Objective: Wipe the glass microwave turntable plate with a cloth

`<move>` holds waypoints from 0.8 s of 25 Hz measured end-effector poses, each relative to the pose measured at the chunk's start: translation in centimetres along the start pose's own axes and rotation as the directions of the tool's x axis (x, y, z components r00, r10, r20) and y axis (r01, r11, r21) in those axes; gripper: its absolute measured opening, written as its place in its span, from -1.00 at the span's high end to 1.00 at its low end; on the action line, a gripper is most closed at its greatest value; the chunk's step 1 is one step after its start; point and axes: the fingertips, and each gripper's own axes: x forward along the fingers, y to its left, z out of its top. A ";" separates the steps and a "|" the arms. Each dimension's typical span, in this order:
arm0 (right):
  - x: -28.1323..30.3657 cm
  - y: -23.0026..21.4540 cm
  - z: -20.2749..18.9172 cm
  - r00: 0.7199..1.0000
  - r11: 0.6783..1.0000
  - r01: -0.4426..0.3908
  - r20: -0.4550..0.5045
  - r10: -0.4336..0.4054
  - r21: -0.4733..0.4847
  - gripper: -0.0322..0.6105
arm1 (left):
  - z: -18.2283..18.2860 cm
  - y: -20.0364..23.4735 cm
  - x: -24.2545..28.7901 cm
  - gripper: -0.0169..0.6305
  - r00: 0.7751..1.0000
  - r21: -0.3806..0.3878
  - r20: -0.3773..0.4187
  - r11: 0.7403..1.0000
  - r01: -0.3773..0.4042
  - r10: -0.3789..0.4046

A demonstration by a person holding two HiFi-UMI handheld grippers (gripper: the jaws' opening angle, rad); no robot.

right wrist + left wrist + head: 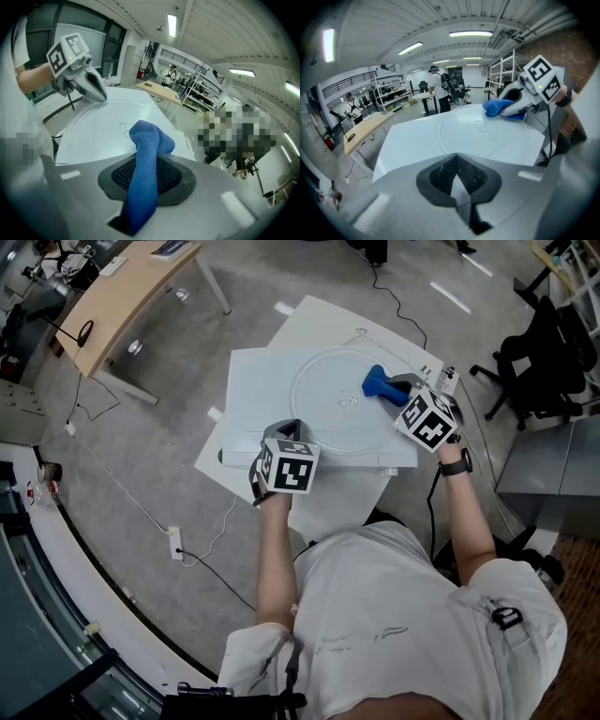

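The round glass turntable plate (328,418) lies flat on a white box-like top (253,381). My right gripper (398,390) is shut on a blue cloth (380,383), which presses on the plate's far right part. In the right gripper view the cloth (145,159) runs out from between the jaws of the right gripper (147,176) onto the plate (93,126). My left gripper (281,432) is shut, its tip down at the plate's near left rim. In the left gripper view the left gripper (459,180) has its pads together, with the plate (487,136) and cloth (497,107) ahead.
The white top rests on a white table (319,315). A wooden desk (122,296) stands at the far left and a black office chair (544,352) at the right. A power strip (175,542) and cables lie on the floor. A person (439,89) stands in the background.
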 end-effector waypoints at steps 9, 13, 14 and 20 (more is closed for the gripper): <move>-1.0 9.9 3.5 0.979 0.969 -0.198 0.023 0.204 -0.149 0.61 | 0.0 0.2 0.1 0.94 1.000 0.013 -0.007 1.000 -0.011 0.011; 0.8 11.7 6.8 0.961 0.951 -0.250 0.075 0.267 -0.182 0.61 | 0.0 0.2 0.1 0.94 1.000 0.021 -0.005 1.000 -0.022 0.022; 1.4 11.6 7.6 0.958 0.951 -0.252 0.089 0.271 -0.179 0.61 | 0.0 0.3 0.1 0.94 1.000 0.020 -0.005 1.000 -0.022 0.022; 5.5 6.2 9.9 0.980 0.980 -0.153 0.108 0.167 -0.125 0.61 | -0.1 0.0 0.2 0.94 1.000 0.012 -0.005 1.000 -0.017 0.017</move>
